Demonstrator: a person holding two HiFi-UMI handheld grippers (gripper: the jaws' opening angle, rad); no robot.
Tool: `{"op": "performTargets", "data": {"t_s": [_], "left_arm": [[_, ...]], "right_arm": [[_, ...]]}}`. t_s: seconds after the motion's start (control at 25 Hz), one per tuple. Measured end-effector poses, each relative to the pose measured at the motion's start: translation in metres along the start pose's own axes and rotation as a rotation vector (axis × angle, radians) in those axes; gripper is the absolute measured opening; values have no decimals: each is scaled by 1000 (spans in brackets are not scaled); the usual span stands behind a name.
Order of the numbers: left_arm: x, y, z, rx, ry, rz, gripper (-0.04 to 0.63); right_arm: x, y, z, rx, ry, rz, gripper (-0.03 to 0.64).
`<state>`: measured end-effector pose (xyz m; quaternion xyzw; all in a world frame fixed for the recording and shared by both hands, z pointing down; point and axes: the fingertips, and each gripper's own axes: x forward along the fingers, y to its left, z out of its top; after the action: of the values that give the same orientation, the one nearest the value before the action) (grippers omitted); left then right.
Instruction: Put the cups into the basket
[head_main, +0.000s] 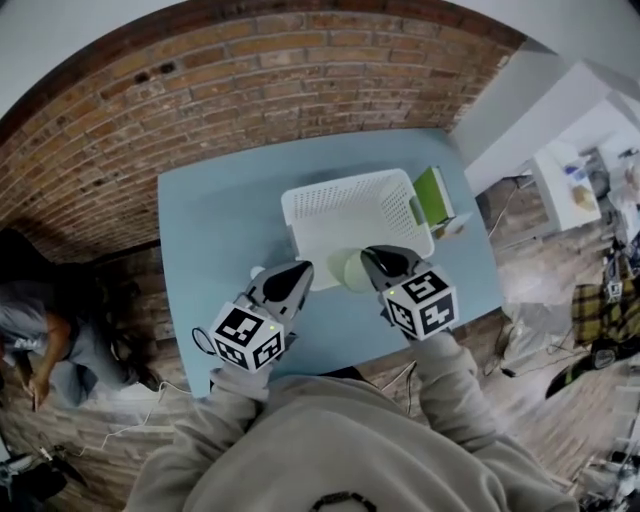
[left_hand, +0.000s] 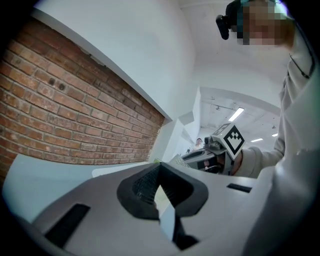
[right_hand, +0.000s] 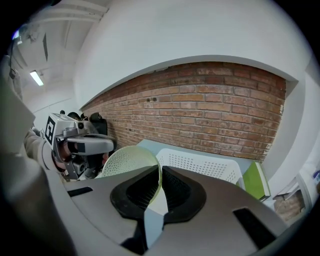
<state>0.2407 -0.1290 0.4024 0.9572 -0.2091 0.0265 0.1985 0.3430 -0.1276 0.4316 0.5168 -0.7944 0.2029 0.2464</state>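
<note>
A light-blue table (head_main: 220, 230) stands against a red brick wall (head_main: 200, 90); a person (head_main: 40, 330) sits on the floor off to the left. On the table is a white perforated plastic basket (head_main: 340, 184), with a flat green object (head_main: 432, 195) just beside its right wall. The right hand-held gripper (head_main: 372, 258) is clenched on the rim of a pale green plastic cup (head_main: 352, 271), held at the basket's near rim. The left hand-held gripper (head_main: 302, 270), jaws pressed together on nothing, hovers just left of the cup. The count is two grippers, one basket and one cup; a small white shape (head_main: 257, 270) by the left gripper may be another cup.
</note>
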Motion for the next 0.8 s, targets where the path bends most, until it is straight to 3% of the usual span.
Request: {"op": "performTargets", "data": {"t_s": [0.8], "left_arm": [[-18, 64, -24, -90, 18, 109, -5]], "right_arm": [[119, -31, -14, -10, 147, 85, 34]]}}
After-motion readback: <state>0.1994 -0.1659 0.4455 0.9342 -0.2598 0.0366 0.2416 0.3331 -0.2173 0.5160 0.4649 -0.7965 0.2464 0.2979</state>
